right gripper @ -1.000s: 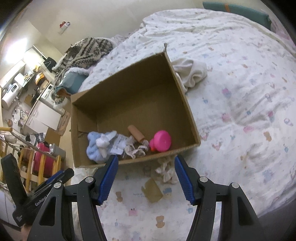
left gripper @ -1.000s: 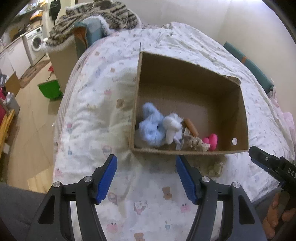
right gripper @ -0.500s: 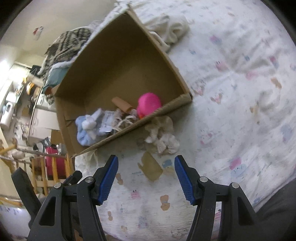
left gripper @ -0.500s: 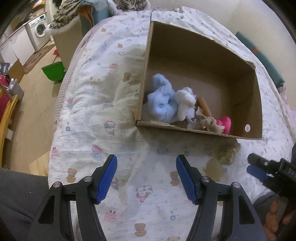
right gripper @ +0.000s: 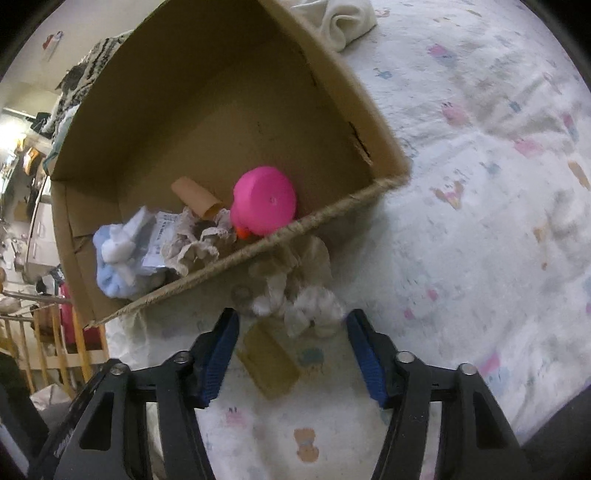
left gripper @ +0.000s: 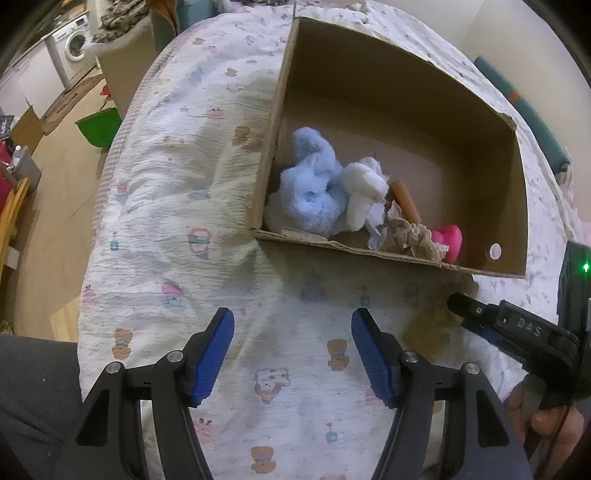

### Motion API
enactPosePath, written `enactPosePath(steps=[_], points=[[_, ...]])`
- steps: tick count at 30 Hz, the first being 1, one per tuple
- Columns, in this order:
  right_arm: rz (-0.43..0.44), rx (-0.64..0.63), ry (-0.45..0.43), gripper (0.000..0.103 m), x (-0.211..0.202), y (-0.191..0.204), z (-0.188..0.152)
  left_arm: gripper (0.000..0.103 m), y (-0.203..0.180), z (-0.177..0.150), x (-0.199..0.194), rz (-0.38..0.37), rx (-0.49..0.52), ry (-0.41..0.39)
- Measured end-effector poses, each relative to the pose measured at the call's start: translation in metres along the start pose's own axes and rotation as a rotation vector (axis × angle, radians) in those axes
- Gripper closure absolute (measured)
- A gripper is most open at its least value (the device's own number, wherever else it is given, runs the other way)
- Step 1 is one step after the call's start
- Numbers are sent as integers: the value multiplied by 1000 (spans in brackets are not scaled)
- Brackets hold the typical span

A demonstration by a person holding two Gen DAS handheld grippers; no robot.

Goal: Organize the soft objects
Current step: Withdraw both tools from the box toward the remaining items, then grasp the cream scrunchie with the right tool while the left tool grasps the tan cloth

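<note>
A cardboard box [left gripper: 406,110] [right gripper: 221,92] lies open on the patterned bedspread [left gripper: 207,229]. Inside it are a blue plush [left gripper: 314,192] [right gripper: 110,266], a white soft piece [left gripper: 364,188], a crumpled beige cloth [left gripper: 410,234] [right gripper: 195,247], a brown tube [right gripper: 194,195] and a pink toy [left gripper: 448,242] [right gripper: 264,201]. Outside the near wall lies a crumpled beige-and-white cloth [right gripper: 295,291] beside a cardboard scrap [right gripper: 269,358]. My right gripper [right gripper: 291,350] points down at that cloth; its jaws are closing, with the cloth's near edge between the tips and untouched. My left gripper [left gripper: 291,354] hangs open over bare bedspread.
A folded white cloth [right gripper: 340,18] lies beyond the box. The bed's edge drops to the floor at left, with a green bin [left gripper: 99,125] and a washing machine [left gripper: 75,48]. A teal pillow [left gripper: 524,118] lies far right. The right gripper's black finger [left gripper: 498,321] shows at right.
Both grippers have sunk toward the bed and tilted further down. The right one came down over the crumpled cloth outside the box, which now sits between its fingertips.
</note>
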State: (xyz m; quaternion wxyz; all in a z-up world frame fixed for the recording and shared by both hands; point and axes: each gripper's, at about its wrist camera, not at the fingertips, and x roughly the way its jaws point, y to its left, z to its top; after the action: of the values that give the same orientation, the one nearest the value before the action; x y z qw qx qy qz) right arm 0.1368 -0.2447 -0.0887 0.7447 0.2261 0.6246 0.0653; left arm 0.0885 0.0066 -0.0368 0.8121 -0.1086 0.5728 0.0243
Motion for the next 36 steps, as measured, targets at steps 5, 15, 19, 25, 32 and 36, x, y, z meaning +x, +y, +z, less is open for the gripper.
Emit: enactPosePath(steps=[5, 15, 19, 25, 32, 36], points=[[-19, -19, -6, 82, -1, 4, -2, 40, -10, -6, 10, -10, 26, 24], [7, 4, -69, 85, -36, -24, -16, 40, -78, -31, 35, -141, 102, 118], [19, 9, -83, 85, -47, -30, -23, 40, -98, -30, 41, -119, 63, 117], [24, 31, -96, 85, -56, -41, -24, 51, -116, -28, 61, -83, -9, 141], [24, 25, -71, 85, -54, -45, -23, 95, -113, -24, 72, -95, 15, 151], [39, 11, -72, 85, -54, -40, -23, 97, -109, -24, 65, -88, 37, 141]])
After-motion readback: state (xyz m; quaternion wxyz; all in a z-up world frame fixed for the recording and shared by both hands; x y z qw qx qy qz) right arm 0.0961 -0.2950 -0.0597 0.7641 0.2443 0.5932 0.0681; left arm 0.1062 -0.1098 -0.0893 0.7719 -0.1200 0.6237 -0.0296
